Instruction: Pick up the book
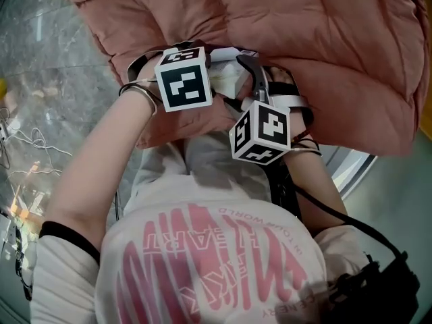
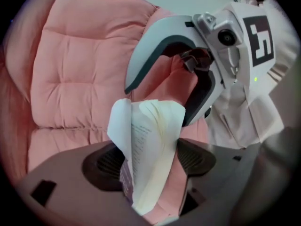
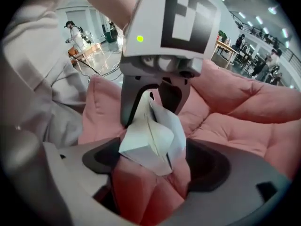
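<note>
Shirt: white with pink print [image 1: 202, 248], it fills the bottom of the head view, closest to the lens.
Left gripper: the left gripper [image 2: 149, 163] points steeply down over the cushion, with its marker cube facing up in the head view.
Left fingers: its dark fingers [image 2: 106, 166] are closed on the book, one pad on each side of the pages.
Book: the book [image 2: 150, 135] is pinched in the left gripper, with its white and cream pages fanned open and curling upward. It sits just above the pink cushion, close in front of the person's body.
Right gripper: the right gripper [image 3: 155, 166] is just beside the left one and also points down, facing it across the book.
Right fingers: its fingers [image 3: 211, 168] stand wide apart. A lower corner of the book and a fold of cushion lie in the gap, and neither pad presses on the pages.
Cushion: a pink quilted cushion [image 1: 324, 46] spreads under both grippers.
Floor: a grey glossy floor [image 1: 40, 59] shows to the left of the cushion.
Background: people and desks [image 3: 225, 48] are far off in the right gripper view.
</note>
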`<state>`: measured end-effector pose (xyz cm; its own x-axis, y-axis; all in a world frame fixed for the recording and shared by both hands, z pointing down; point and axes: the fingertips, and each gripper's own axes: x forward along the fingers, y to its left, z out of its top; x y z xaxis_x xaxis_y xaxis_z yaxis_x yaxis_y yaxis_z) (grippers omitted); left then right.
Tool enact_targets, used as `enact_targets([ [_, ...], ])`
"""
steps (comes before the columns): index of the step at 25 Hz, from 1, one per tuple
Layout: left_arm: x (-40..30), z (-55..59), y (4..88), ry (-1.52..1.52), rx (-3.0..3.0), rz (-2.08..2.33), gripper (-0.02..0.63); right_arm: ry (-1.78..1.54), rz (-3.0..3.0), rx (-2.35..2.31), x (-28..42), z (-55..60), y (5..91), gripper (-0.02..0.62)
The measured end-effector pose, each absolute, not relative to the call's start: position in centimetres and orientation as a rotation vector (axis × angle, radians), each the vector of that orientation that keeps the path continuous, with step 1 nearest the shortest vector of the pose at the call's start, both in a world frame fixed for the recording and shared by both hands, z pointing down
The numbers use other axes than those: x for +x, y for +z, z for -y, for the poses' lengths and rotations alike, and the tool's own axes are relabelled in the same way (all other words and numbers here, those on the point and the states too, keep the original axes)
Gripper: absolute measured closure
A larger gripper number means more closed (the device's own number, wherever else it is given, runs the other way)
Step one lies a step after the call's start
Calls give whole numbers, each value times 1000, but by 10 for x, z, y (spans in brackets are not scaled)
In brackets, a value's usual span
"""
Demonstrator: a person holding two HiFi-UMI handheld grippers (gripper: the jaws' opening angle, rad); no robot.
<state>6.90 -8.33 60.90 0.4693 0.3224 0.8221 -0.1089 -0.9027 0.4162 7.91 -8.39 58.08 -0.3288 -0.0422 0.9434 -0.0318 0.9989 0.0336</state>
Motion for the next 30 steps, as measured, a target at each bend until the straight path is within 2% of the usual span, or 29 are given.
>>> enact_targets([
  [4, 70, 81, 606, 1422, 2356, -179, 250, -17, 1905, 54, 78, 88, 587, 129],
  [12, 65, 61, 601, 1627, 2576, -340, 298, 211, 1937, -21, 68, 98, 591, 124],
  [17, 75, 67, 591, 1403, 2552, -162, 373, 160, 1889, -183, 67, 77, 609, 130],
  [21, 72, 82, 586, 1329, 2519, -56, 374, 173, 1922, -162, 66, 80, 598, 257],
  [27, 74, 103, 582, 1413, 2539, -9, 374, 280, 1963, -62, 69, 102, 582, 316],
  [30, 76, 99, 586, 1471, 2485, -59, 388, 262, 1934, -86, 68, 102, 584, 322],
])
